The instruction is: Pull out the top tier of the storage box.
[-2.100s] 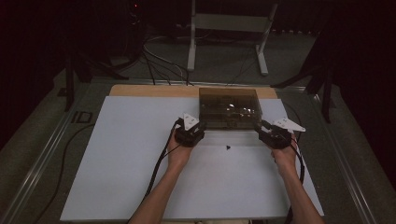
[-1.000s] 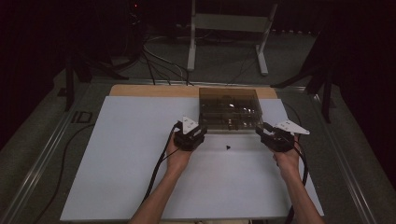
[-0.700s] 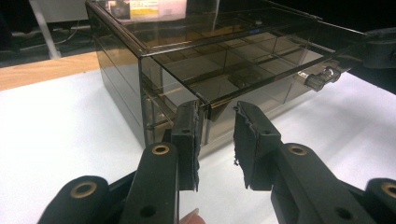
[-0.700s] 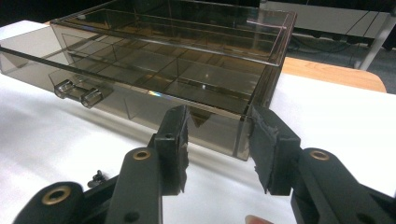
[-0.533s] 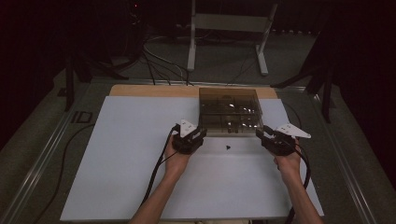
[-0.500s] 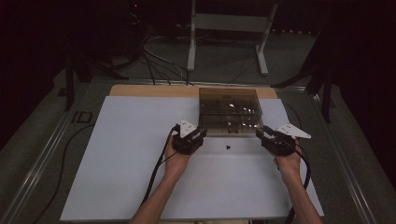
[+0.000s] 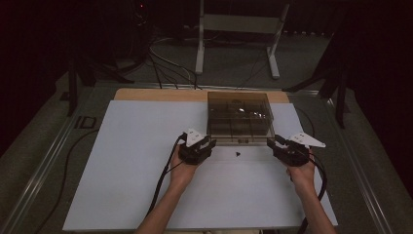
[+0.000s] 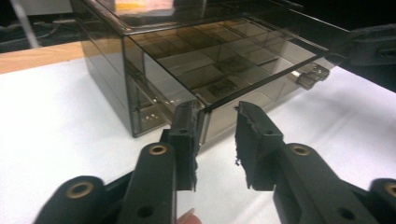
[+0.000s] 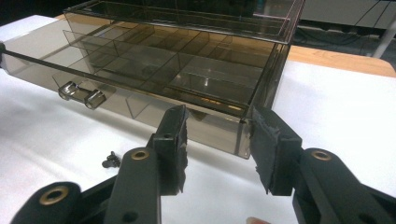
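I have both tongs at the near corners of a smoked plastic drawer box (image 7: 239, 117) on the white bench (image 7: 122, 170). My left tongs (image 8: 215, 135) stand apart at a moderate gap, straddling the near left corner of the pulled-out drawer (image 8: 243, 60); the corner edge sits just inside the left pad, and I cannot tell whether it touches. My right tongs (image 9: 219, 140) are spread wider, with the drawer's other front corner between the pads, its edge close to the right one. Neither pair is clamped on anything. The drawer's dividers look bare from here. Its small clear handle (image 9: 81, 94) lies between my two tongs, off to the left of the right pair. A tiny dark bit (image 9: 111, 160) rests on the bench just beside the right tongs' left arm, in front of the drawer.
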Available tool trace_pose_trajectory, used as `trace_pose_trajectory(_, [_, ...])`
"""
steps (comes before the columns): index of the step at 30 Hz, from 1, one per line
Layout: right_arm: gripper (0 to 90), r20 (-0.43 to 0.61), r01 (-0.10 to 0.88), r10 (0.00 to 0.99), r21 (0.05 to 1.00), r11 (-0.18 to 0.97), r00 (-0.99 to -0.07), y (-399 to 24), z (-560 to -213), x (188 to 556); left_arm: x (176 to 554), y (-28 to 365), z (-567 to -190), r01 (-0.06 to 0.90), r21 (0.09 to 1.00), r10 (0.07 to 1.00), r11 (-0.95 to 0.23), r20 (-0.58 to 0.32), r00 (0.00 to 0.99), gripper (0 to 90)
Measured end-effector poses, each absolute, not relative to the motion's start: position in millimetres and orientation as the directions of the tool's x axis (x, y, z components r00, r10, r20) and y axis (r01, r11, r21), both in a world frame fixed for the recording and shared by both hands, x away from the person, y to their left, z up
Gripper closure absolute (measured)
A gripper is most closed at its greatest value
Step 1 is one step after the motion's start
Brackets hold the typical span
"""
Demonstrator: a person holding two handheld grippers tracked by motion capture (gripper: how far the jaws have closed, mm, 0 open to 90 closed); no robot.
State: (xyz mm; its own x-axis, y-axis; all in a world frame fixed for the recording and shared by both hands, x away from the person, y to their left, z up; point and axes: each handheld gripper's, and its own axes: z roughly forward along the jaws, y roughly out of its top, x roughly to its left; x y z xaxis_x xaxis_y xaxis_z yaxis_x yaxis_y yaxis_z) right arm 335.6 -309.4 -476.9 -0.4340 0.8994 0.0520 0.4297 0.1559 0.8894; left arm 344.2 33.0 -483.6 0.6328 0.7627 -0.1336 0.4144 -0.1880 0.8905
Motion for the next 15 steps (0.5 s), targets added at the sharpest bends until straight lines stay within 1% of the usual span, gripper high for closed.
trace_pose_trajectory(2, [57.9,0.057,0.431,0.899,0.889,0.152,-0.435,-310.2,-477.0,335.4,344.0,33.2,-483.8,0.415,0.889,0.756,-0.195,-0.133,0.64,65.3])
trace_pose_trajectory(3, [58.0,0.061,0.433,0.898,0.889,0.15,-0.435,-311.1,-477.1,335.3,343.2,33.1,-484.3,0.415,0.888,0.743,-0.198,-0.141,0.655,65.3])
trace_pose_trajectory(4, [54.5,0.07,0.435,0.896,0.889,0.143,-0.438,-311.9,-477.3,335.0,342.8,33.0,-484.0,0.418,0.887,0.739,-0.195,-0.147,0.657,58.8])
trace_pose_trajectory(6, [48.4,0.072,0.431,0.895,0.892,0.14,-0.44,-311.0,-476.3,334.1,342.2,33.5,-482.8,0.418,0.889,0.737,-0.187,-0.154,0.658,50.9])
trace_pose_trajectory(7, [43.7,0.067,0.425,0.896,0.894,0.141,-0.439,-310.0,-475.3,333.6,342.1,34.1,-481.9,0.417,0.891,0.738,-0.179,-0.159,0.656,48.3])
trace_pose_trajectory(9, [36.5,0.059,0.418,0.899,0.897,0.143,-0.434,-308.1,-473.4,332.6,342.5,36.5,-479.9,0.421,0.893,0.742,-0.158,-0.173,0.647,39.4])
trace_pose_trajectory(11, [29.3,0.063,0.416,0.902,0.9,0.134,-0.427,-307.5,-472.3,332.2,342.5,40.1,-477.3,0.419,0.898,0.749,-0.134,-0.185,0.636,34.0])
trace_pose_trajectory(15, [18.1,0.078,0.418,0.908,0.902,0.112,-0.411,-307.4,-470.9,332.3,341.2,47.9,-471.1,0.388,0.916,0.766,-0.106,-0.173,0.619,18.7])
